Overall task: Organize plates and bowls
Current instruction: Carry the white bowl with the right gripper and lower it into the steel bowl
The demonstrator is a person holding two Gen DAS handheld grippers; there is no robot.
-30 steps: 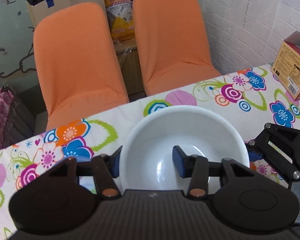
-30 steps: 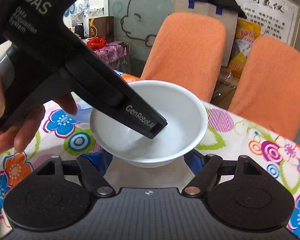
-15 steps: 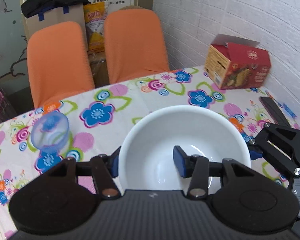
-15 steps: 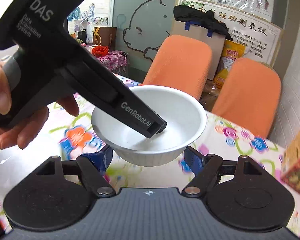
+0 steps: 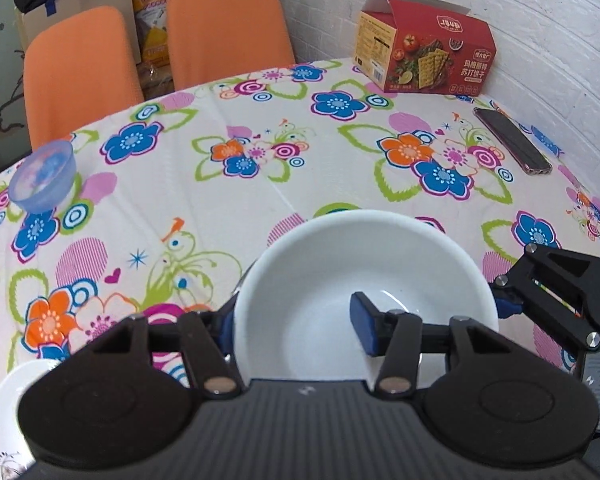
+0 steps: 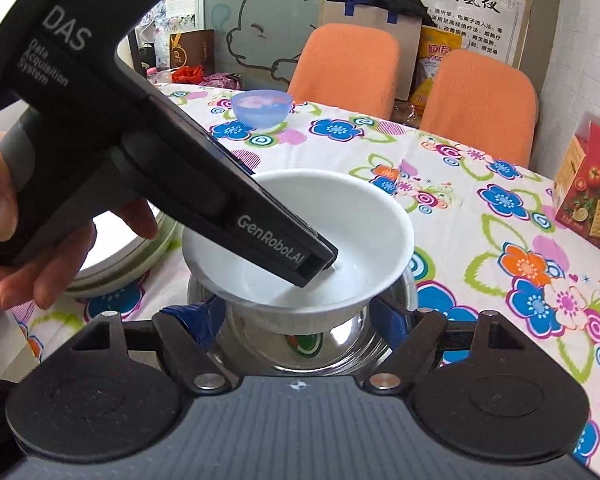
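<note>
Gripping the white bowl (image 5: pixel 364 280) by its rim, the left gripper (image 5: pixel 296 320) is lowering it directly above the steel bowl (image 6: pixel 300 344), bracketed by the open right gripper (image 6: pixel 296 324).

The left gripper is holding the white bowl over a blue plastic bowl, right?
Not quite. The left gripper does hold the white bowl by its rim, but the bowl under it is a shiny metal bowl, as the right wrist view shows. The blue plastic bowl sits far off, near the table's far edge by the orange chairs.
</note>
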